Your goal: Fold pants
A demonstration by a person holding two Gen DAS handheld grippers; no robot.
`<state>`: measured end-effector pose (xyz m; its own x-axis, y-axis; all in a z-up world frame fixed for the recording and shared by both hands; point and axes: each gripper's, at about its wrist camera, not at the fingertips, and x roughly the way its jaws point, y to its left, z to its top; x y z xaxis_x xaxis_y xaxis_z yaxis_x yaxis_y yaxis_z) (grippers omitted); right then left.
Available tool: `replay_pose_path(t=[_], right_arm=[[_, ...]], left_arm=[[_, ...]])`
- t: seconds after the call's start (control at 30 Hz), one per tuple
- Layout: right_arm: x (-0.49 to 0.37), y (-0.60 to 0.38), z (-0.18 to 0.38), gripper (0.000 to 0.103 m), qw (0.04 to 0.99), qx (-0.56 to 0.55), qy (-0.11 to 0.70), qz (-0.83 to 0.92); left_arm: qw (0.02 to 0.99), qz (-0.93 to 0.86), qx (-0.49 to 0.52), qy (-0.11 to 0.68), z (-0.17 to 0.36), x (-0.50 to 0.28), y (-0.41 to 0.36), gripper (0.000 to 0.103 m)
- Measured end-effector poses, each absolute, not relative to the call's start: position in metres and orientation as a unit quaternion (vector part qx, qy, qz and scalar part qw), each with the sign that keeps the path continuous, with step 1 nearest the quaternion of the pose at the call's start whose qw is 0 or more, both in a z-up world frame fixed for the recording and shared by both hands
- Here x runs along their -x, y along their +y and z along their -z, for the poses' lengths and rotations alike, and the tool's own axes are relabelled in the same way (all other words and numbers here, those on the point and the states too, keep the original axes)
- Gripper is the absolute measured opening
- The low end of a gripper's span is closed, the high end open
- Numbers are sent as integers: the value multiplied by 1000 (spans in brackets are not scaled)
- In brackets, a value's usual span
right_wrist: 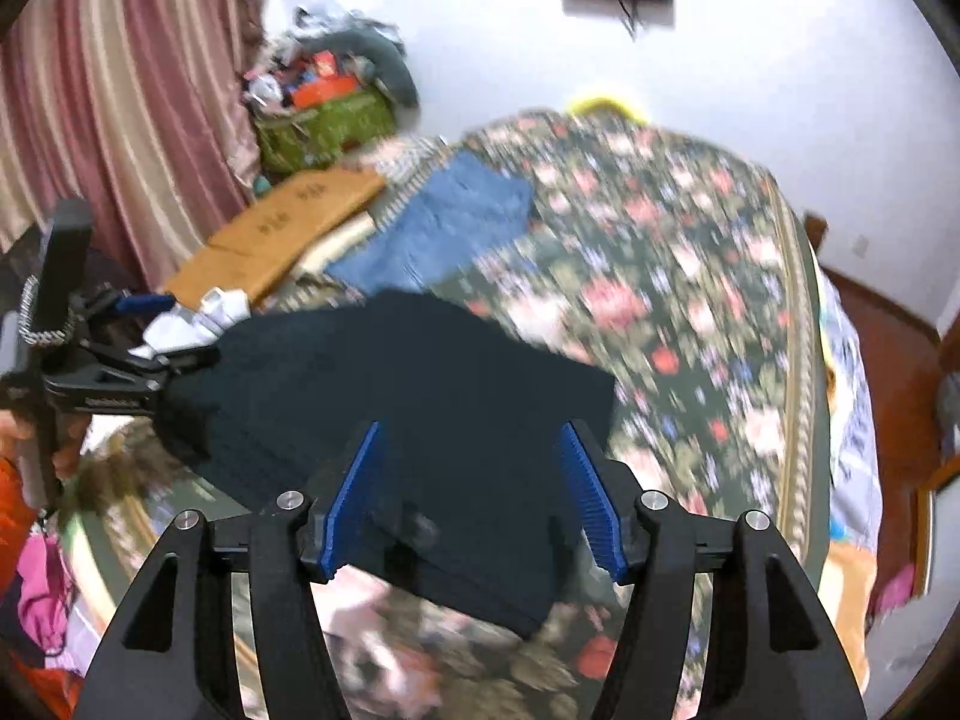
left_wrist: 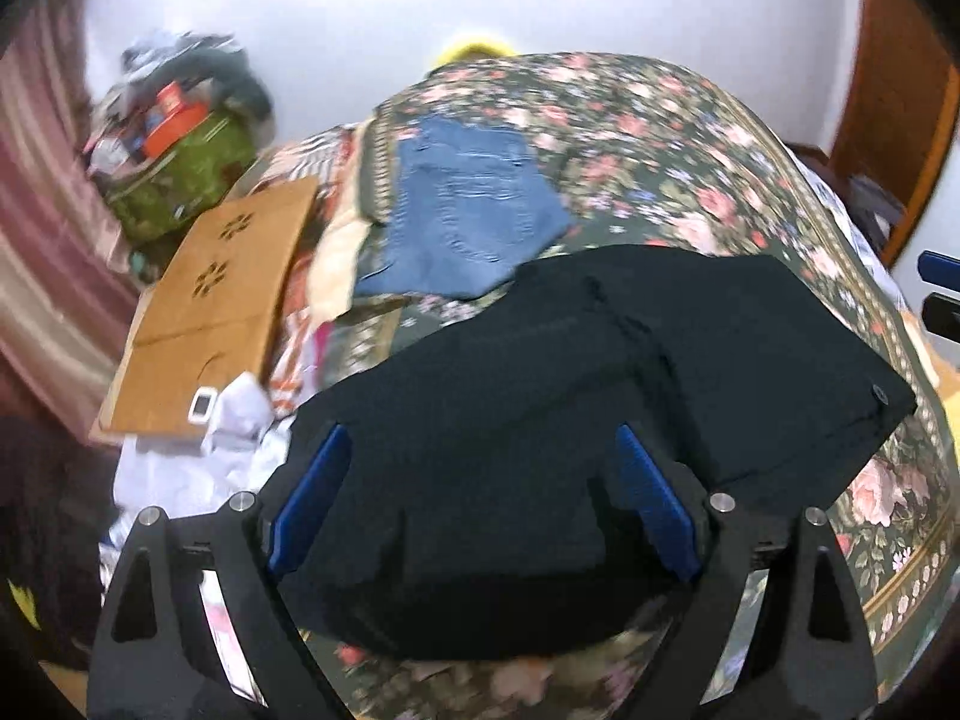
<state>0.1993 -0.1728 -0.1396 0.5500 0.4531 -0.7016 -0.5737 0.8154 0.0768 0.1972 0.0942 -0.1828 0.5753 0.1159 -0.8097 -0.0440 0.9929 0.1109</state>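
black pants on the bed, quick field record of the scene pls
surface: floral bedspread
task item: black pants, folded, lying on the bedspread
other garment: folded blue jeans, beyond the black pants
left gripper: open, pads clear of the cloth
right gripper: open, pants below it, not pinched
clutter: cardboard sheet at the left
image quality: right wrist view blurred

Both wrist views overlook bed point(left_wrist: 750, 138) (close)

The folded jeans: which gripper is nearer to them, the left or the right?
Left, though only slightly. The left gripper hovers over the black pants' side nearest the jeans; the right gripper is over their far end.
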Motion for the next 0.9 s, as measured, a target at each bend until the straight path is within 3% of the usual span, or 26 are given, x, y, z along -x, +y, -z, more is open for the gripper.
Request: replay_pose_path(t=[0.23, 0.47, 0.9], right_arm=[[-192, -123, 137, 63, 871, 92, 353, -328], [-202, -87, 188, 63, 840, 118, 418, -324], [-199, -80, 212, 65, 818, 119, 450, -338]], left_arm=[[873, -91, 36, 478, 198, -168, 154, 91], [831, -103, 160, 522, 233, -136, 200, 91], [767, -42, 309, 561, 271, -128, 205, 91]])
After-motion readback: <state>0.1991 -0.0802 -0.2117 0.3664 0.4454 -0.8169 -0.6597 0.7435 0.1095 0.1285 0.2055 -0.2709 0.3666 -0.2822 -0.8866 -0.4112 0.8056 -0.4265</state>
